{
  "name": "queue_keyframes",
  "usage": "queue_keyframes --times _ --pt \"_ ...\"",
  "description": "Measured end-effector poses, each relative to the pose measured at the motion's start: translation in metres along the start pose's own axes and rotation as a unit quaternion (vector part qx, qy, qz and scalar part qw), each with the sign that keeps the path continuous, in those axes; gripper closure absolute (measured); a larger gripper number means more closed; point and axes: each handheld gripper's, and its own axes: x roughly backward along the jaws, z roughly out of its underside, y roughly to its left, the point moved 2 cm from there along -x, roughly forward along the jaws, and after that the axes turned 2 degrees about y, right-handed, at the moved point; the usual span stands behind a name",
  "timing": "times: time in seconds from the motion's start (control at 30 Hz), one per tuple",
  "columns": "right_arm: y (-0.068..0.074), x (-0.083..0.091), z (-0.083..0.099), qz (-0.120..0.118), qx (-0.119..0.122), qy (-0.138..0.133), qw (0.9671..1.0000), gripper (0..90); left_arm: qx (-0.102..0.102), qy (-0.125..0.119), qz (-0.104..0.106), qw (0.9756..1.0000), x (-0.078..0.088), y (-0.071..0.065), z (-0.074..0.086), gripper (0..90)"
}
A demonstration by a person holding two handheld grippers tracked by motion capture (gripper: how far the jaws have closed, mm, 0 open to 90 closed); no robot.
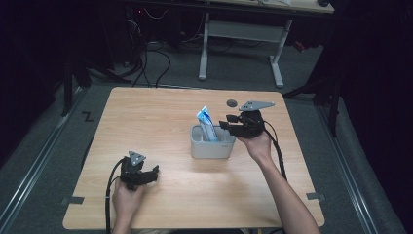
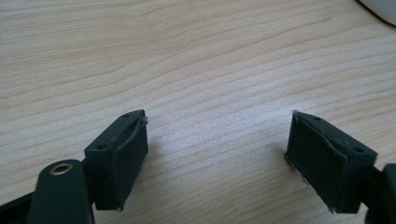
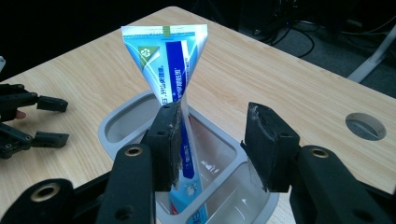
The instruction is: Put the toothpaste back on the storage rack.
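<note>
A blue and white toothpaste tube (image 3: 166,60) stands upright in a grey two-compartment holder (image 3: 116,123), its flat crimped end up. My right gripper (image 3: 215,116) is level with the top of the holder, open, with the tube between its jaws. The tube leans against the left pad (image 3: 172,140), and the other pad stands apart from it. In the high view the tube (image 1: 206,122) and holder (image 1: 212,146) sit at the table's middle right, with the right gripper (image 1: 225,126) beside them. My left gripper (image 1: 155,171) rests near the front left, open (image 2: 218,119) over bare wood.
A round cable hole (image 1: 232,103) lies in the wooden tabletop (image 1: 160,112) behind the holder. The left gripper (image 3: 51,121) shows far off in the right gripper view. Desk legs and cables stand on the dark floor beyond the table.
</note>
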Motion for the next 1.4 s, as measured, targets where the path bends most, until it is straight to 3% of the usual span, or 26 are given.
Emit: queue_keyframes --times 1.4 --pt "-0.012 0.041 0.016 0.009 -0.019 -0.023 0.9995 56.5 0.0 0.0 0.0 1.0 0.0 0.0 0.0 20.9"
